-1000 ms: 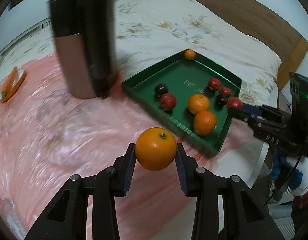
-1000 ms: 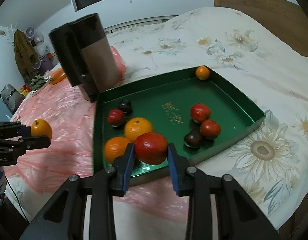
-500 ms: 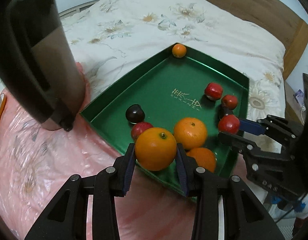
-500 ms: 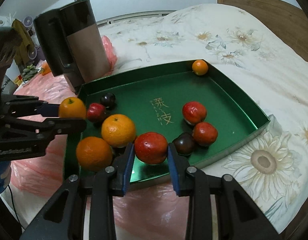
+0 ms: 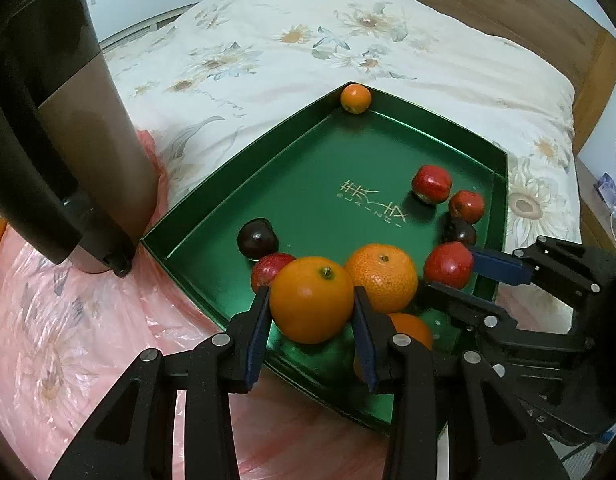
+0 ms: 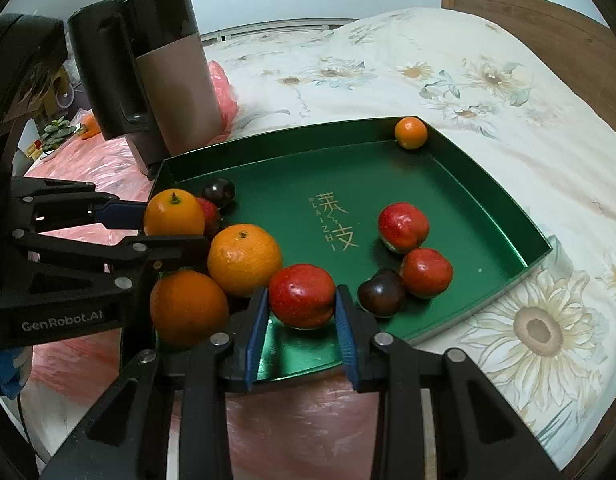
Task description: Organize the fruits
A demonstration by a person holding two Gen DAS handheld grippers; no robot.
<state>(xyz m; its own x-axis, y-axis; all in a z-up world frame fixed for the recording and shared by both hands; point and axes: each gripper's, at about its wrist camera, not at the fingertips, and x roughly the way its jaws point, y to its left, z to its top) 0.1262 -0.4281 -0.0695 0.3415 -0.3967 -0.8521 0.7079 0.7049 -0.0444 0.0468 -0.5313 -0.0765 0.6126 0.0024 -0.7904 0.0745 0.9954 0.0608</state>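
Left tongs (image 5: 310, 306) pinching orange (image 5: 312, 299), moved over green tray (image 5: 195, 216); right tongs (image 6: 301, 300) still pinching red fruit (image 6: 301, 295).

My own orange (image 5: 312, 300) covers most of a red fruit (image 5: 267, 270) behind it, and my left fingers (image 5: 362, 338) hide half of another orange (image 5: 412, 328) low in the tray (image 5: 227, 184). The jug (image 5: 47, 128) is cut off by the top and left edges in my left view. From my right view, the clutter (image 6: 59, 128) beyond the jug is too small to name. A dark fruit (image 5: 462, 232) sits partly behind my right gripper's red fruit (image 5: 448, 264).
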